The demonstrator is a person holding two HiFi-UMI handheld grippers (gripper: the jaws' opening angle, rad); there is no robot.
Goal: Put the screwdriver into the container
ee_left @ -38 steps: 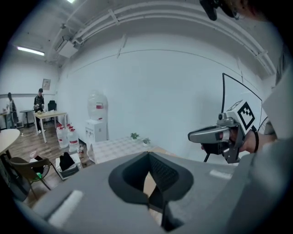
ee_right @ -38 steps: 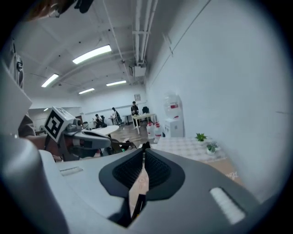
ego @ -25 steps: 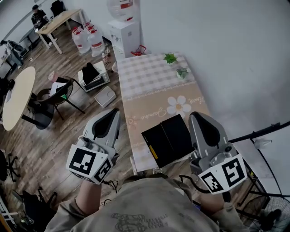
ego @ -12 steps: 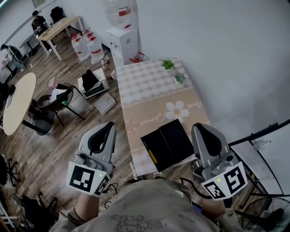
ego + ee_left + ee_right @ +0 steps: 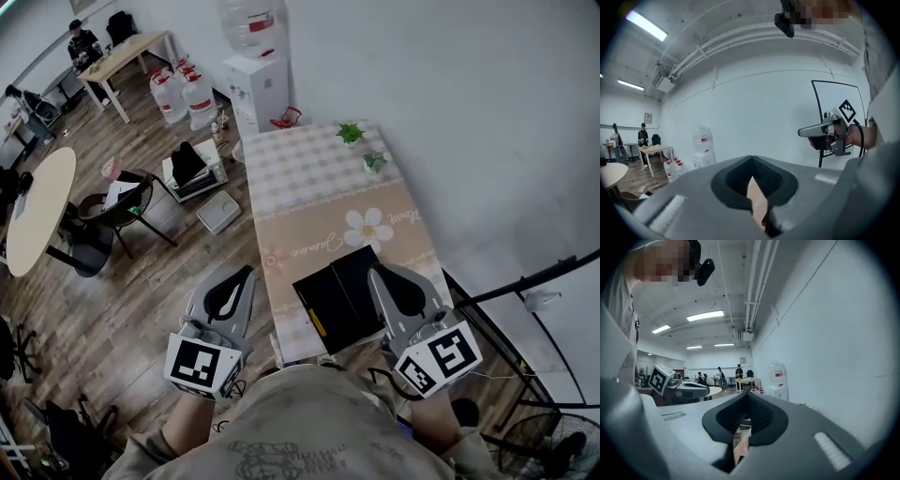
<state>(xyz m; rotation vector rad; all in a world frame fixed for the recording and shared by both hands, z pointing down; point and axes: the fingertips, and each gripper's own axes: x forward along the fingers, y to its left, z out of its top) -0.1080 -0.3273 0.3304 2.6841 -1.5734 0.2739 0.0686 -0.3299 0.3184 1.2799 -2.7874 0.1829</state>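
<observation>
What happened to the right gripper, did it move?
Yes. The right gripper slid left, from beside the black container to over its right edge.

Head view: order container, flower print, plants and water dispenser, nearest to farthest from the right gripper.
1. Container, by the right gripper, near end of the table.
2. Flower print, mid-table.
3. Plants, far end.
4. Water dispenser, on the floor beyond.

The long table's cloth (image 5: 309, 169) was grey-and-white checked on its far half and tan on its near half, with a white daisy print (image 5: 368, 225). The flat rectangular container (image 5: 349, 289) was black, the slim screwdriver (image 5: 316, 325) yellow, the two small potted plants (image 5: 351, 133) green. The grey left gripper (image 5: 246, 274) and right gripper (image 5: 377, 272) bore black-and-white marker cubes.
</observation>
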